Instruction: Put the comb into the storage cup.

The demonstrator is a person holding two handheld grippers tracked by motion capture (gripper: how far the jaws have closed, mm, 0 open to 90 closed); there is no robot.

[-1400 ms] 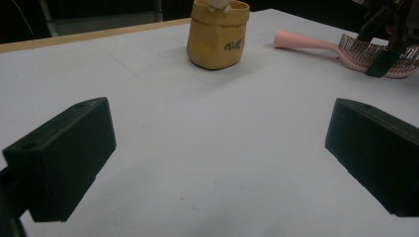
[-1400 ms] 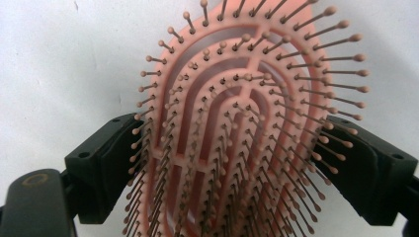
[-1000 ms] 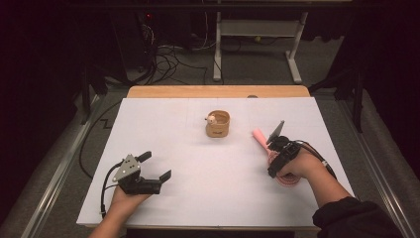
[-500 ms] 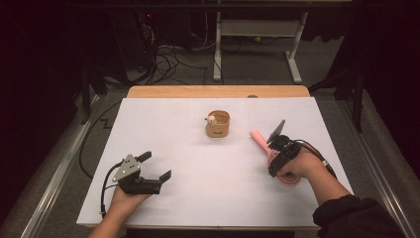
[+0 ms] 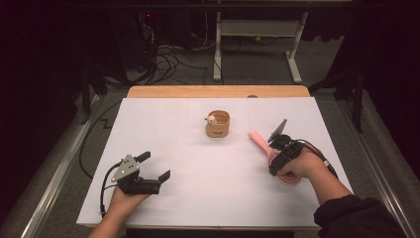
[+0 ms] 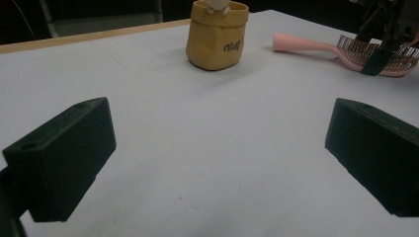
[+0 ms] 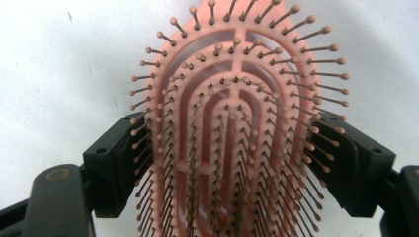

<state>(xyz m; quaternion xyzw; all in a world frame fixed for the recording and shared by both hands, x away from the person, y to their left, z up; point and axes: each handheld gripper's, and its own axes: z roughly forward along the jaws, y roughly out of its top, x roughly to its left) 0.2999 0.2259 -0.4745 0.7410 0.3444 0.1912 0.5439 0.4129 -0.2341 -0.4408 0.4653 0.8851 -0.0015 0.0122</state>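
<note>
We had the pink hairbrush [image 7: 232, 128] lying bristles-up on the white table cover [image 5: 198, 198], at its right side, its handle pointing toward the middle. Our right gripper [image 7: 232, 163] stood over the brush head with one jaw at each flank; the jaws had just been closing with the head between them, and the pads sat among the outer bristles, though we could not tell whether they pressed on the frame itself. Our left gripper [image 5: 151, 166] rested on the cover near the front left, jaws wide apart with nothing between them.

The only other thing on the cover was a small tan sack-shaped holder [image 5: 218, 124] with a pale piece sticking out of its top, standing upright behind the centre, near the handle's tip but apart from it. Nothing lay between the two grippers. The cover's right edge ran close beside our right hand [image 5: 302, 166], and a strip of bare wooden tabletop [image 5: 163, 91] showed along the far edge. Beyond it, cables [image 5: 168, 54] lay on the floor.
</note>
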